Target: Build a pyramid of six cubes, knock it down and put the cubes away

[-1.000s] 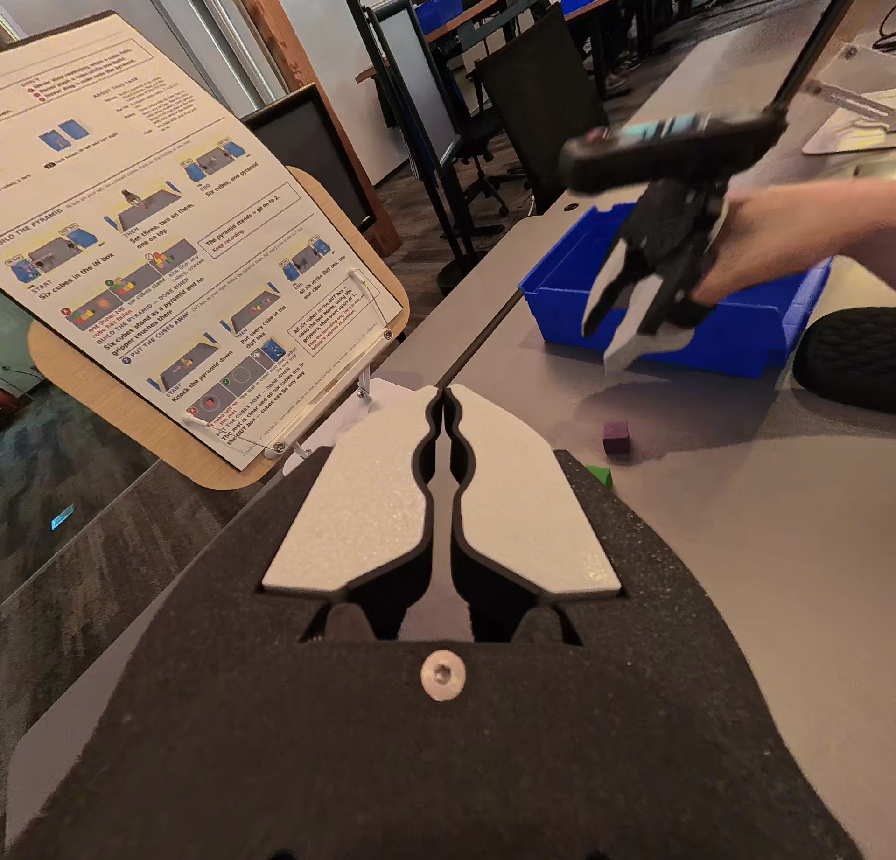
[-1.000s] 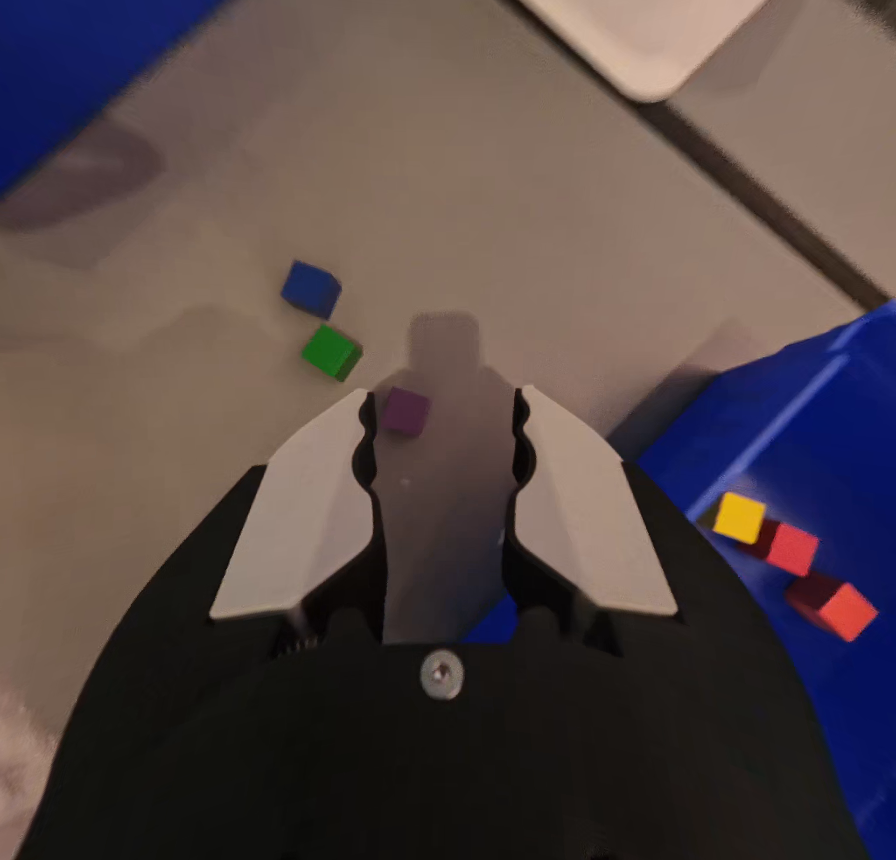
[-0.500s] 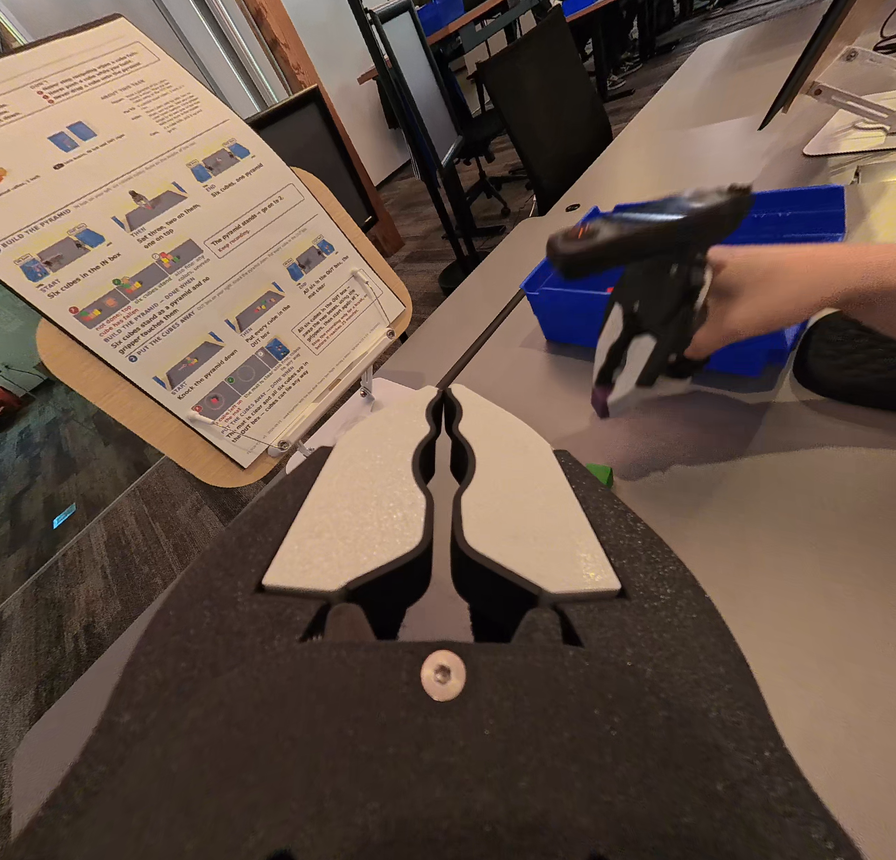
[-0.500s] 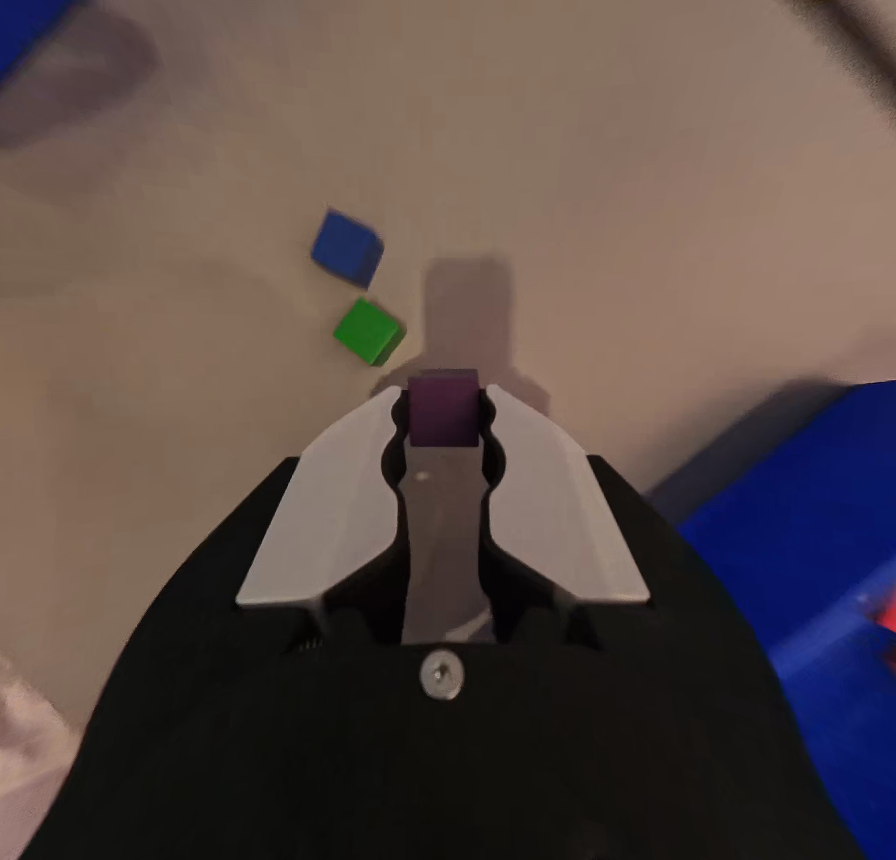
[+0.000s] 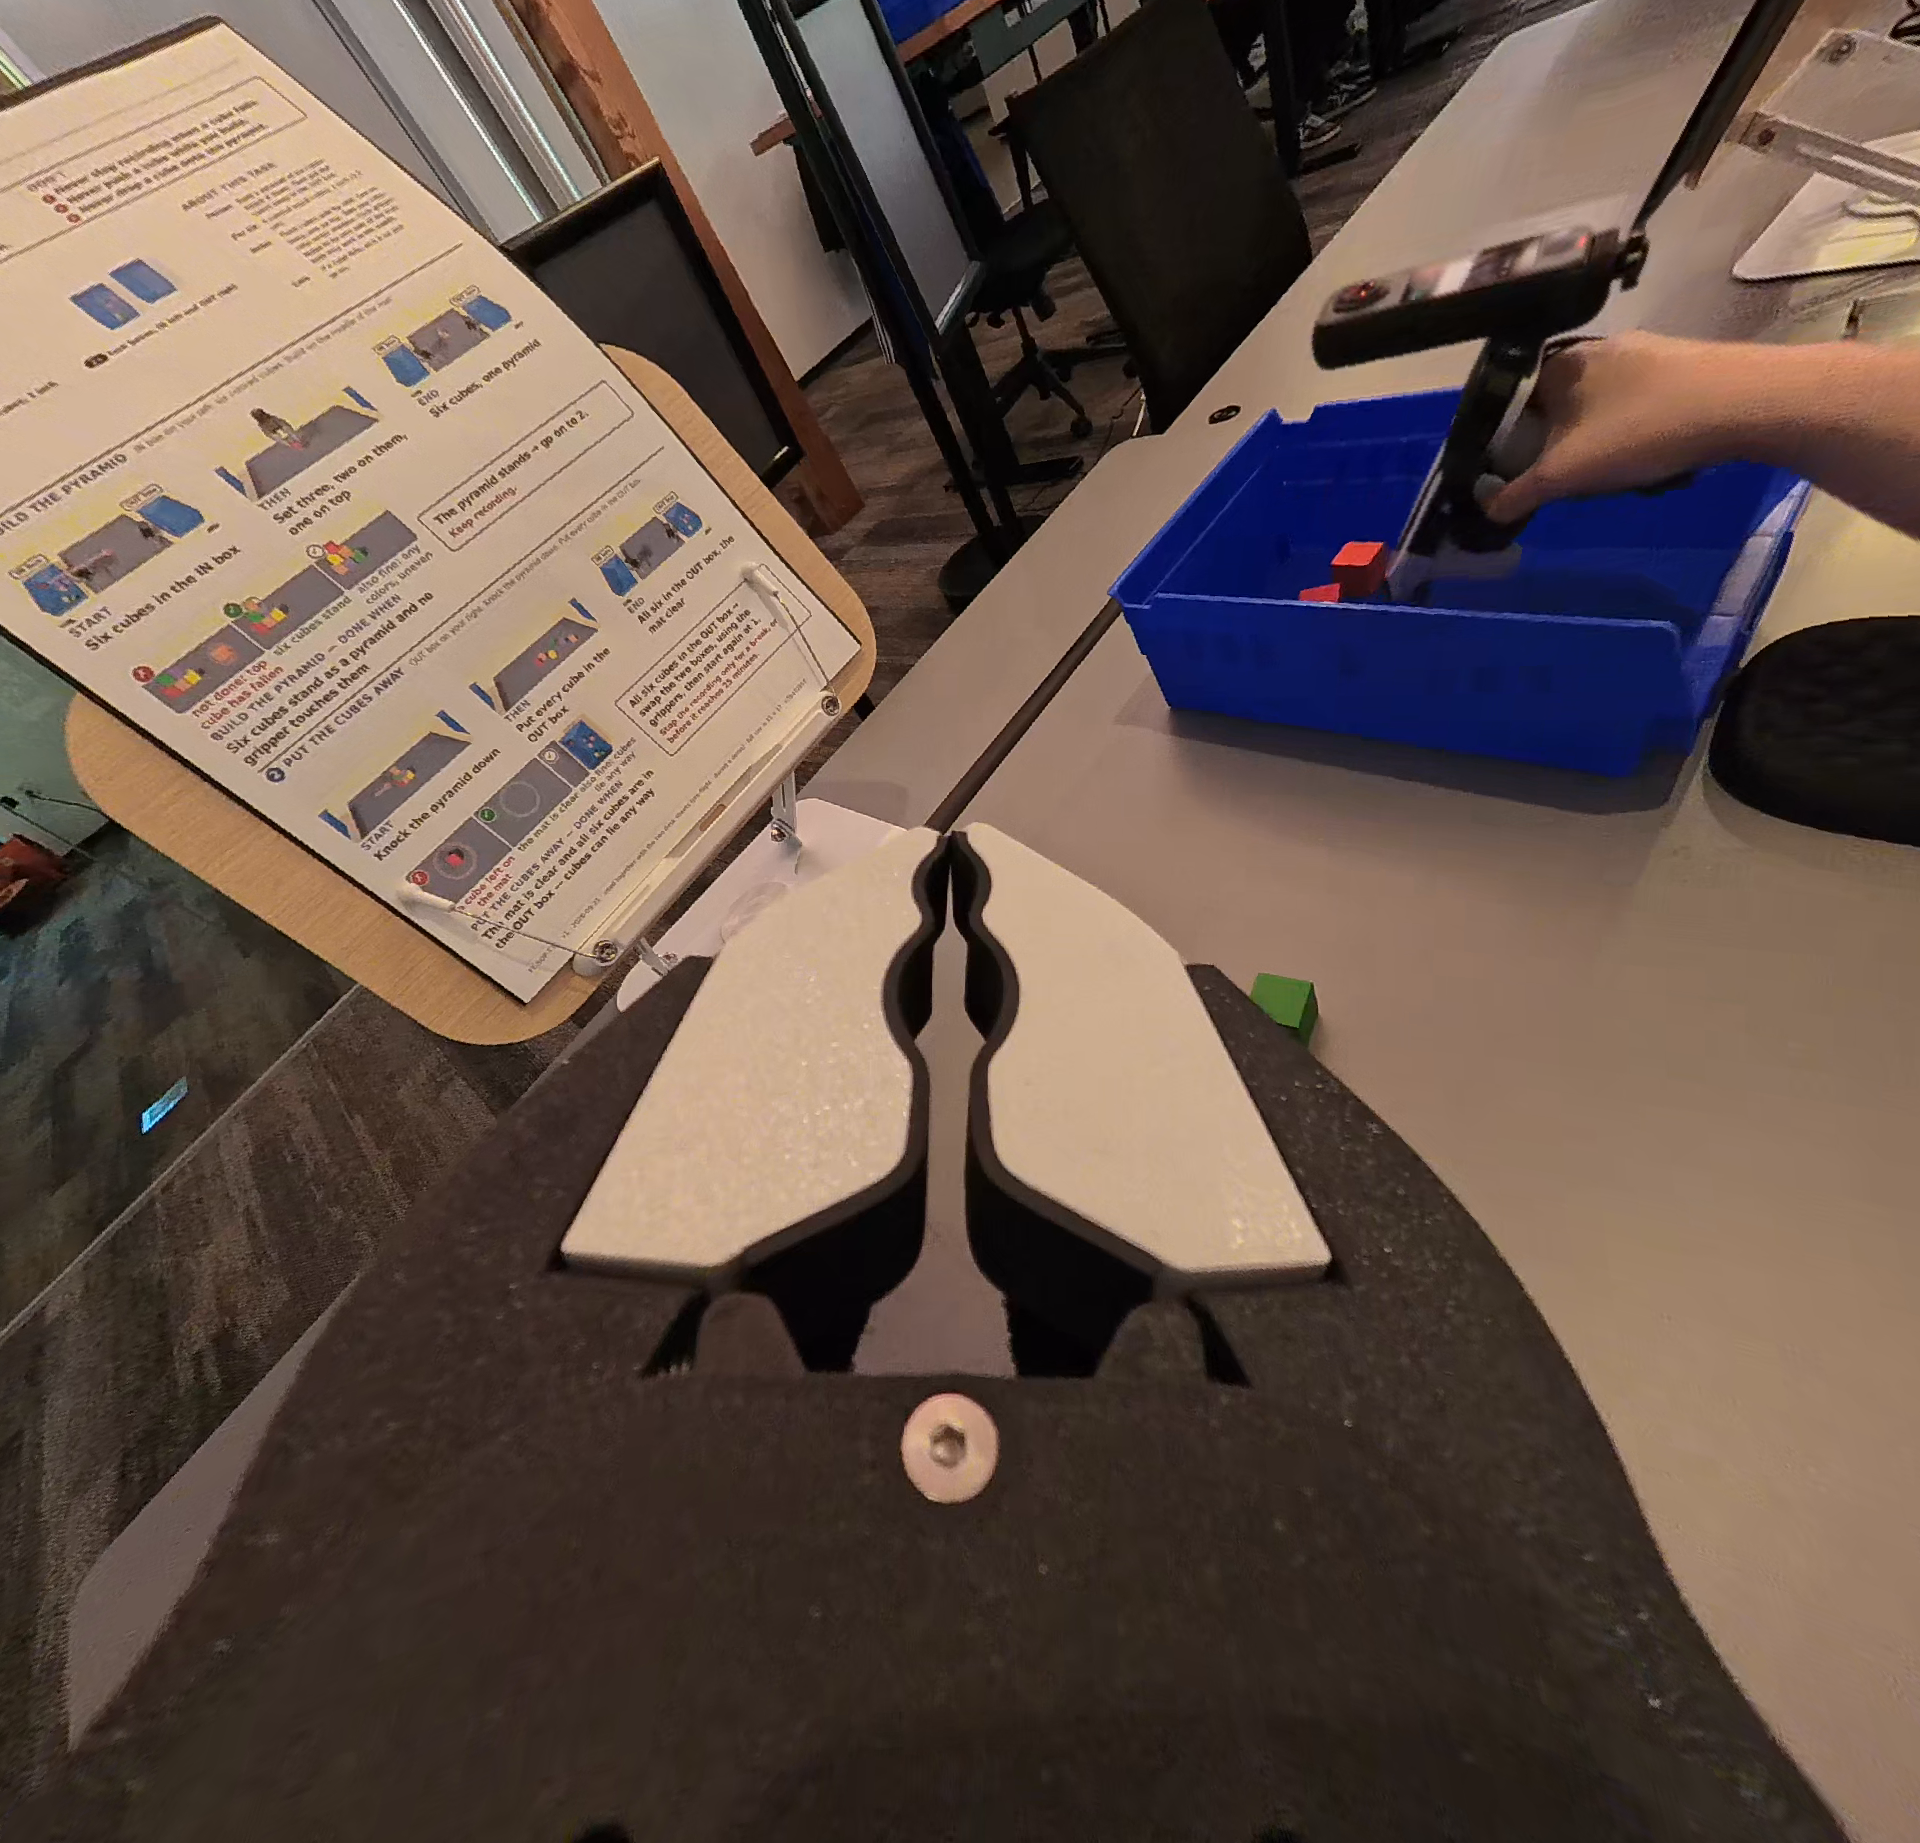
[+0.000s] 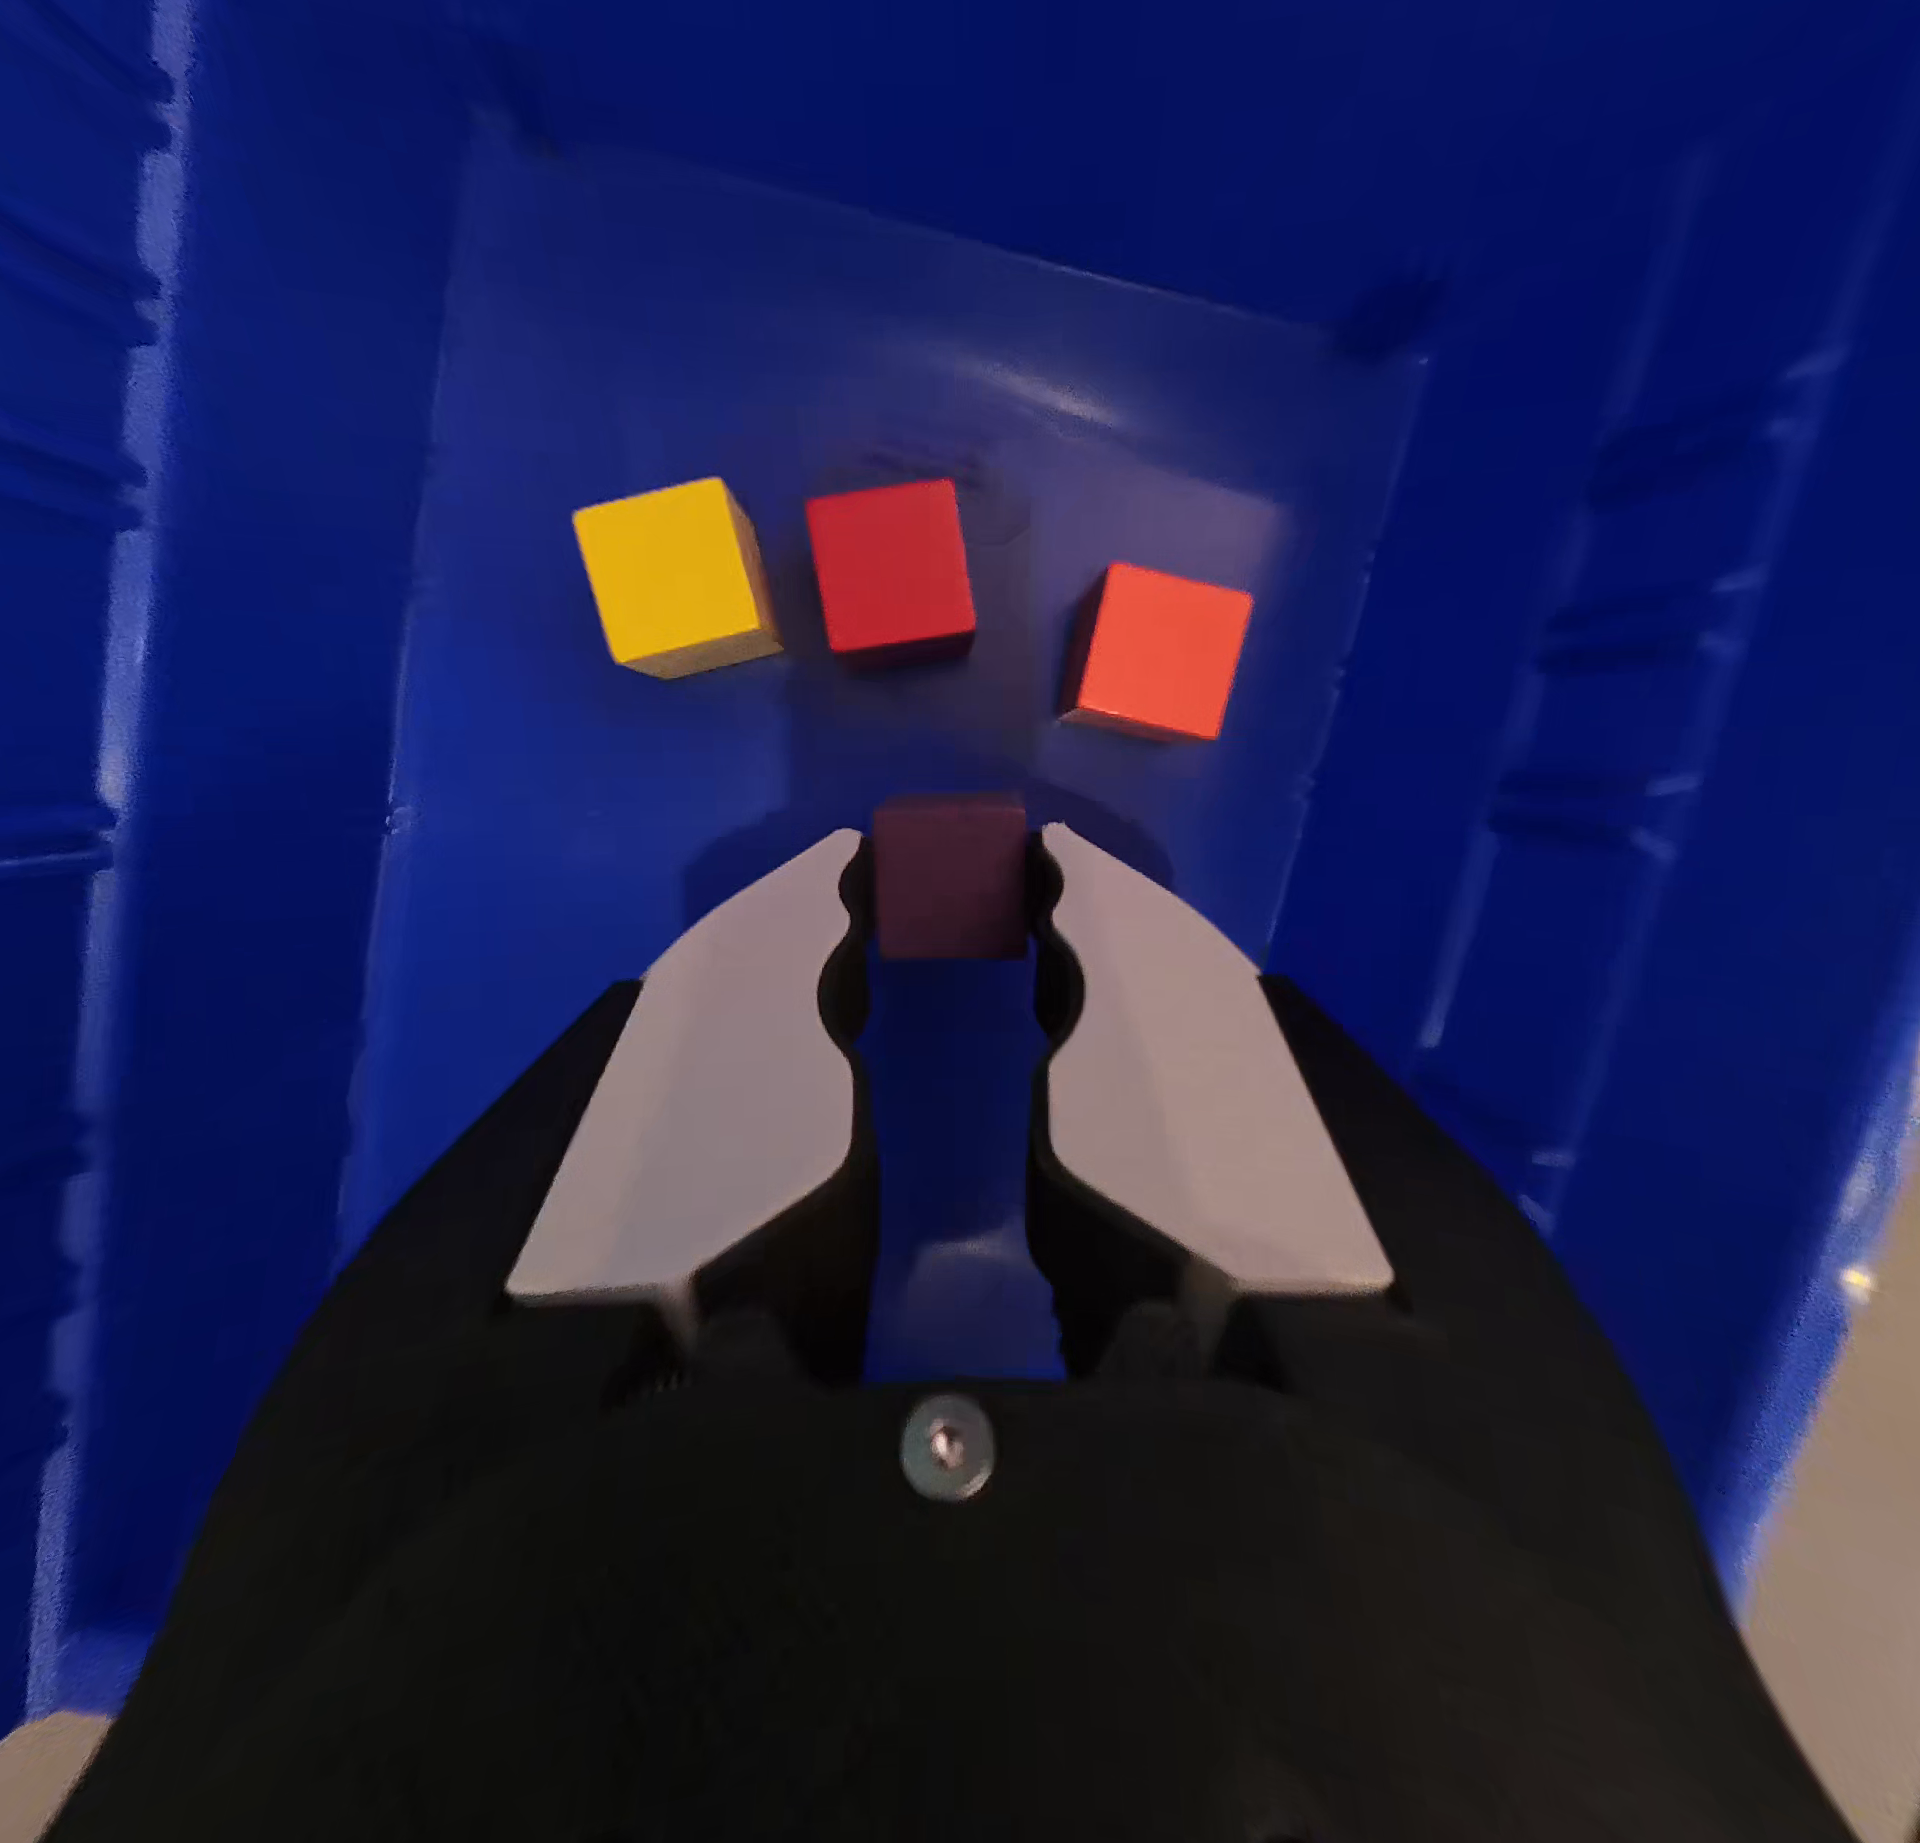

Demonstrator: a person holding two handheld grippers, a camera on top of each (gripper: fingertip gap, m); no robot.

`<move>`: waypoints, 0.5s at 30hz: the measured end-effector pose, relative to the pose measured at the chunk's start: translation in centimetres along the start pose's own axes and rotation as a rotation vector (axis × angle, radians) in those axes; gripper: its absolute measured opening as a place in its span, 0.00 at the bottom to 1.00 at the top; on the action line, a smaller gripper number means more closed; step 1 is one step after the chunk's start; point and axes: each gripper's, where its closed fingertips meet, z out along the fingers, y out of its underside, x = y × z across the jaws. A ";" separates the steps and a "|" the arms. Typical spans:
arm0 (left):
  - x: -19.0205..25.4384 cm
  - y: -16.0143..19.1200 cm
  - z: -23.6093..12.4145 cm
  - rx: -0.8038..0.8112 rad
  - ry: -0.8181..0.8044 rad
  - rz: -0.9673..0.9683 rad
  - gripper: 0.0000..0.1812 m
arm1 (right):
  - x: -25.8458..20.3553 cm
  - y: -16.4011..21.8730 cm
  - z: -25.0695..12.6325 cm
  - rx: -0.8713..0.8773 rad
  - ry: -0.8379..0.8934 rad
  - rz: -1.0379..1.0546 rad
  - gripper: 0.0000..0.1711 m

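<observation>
Right hand-held gripper (image 6: 951, 874) moved into blue bin (image 6: 270, 650), clamping purple cube (image 6: 948, 877); walls near both sides

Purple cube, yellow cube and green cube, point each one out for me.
purple cube (image 6: 948, 884), right wrist view, top face.
yellow cube (image 6: 668, 569), right wrist view, top face.
green cube (image 5: 1286, 999), left wrist view, visible side.

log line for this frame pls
phase: put away | right gripper: shut on purple cube, inside blue bin | binned: yellow, red, orange | left gripper: shut, empty | green cube: on table
</observation>
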 end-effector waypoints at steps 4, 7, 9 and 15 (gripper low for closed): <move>0.0 0.3 0.2 -0.010 0.003 -0.002 0.00 | 1.0 0.7 0.7 -0.033 0.022 0.000 0.23; -0.2 0.0 0.2 0.009 -0.010 -0.001 0.00 | -0.3 -2.2 -2.4 0.131 0.007 -0.015 0.27; -0.2 -0.1 0.1 0.011 -0.006 -0.004 0.00 | -3.9 -5.1 -6.5 0.303 -0.028 -0.080 0.30; -0.1 0.4 0.6 -0.018 -0.003 -0.001 0.00 | -22.9 -6.9 -11.8 0.456 -0.307 -0.506 0.30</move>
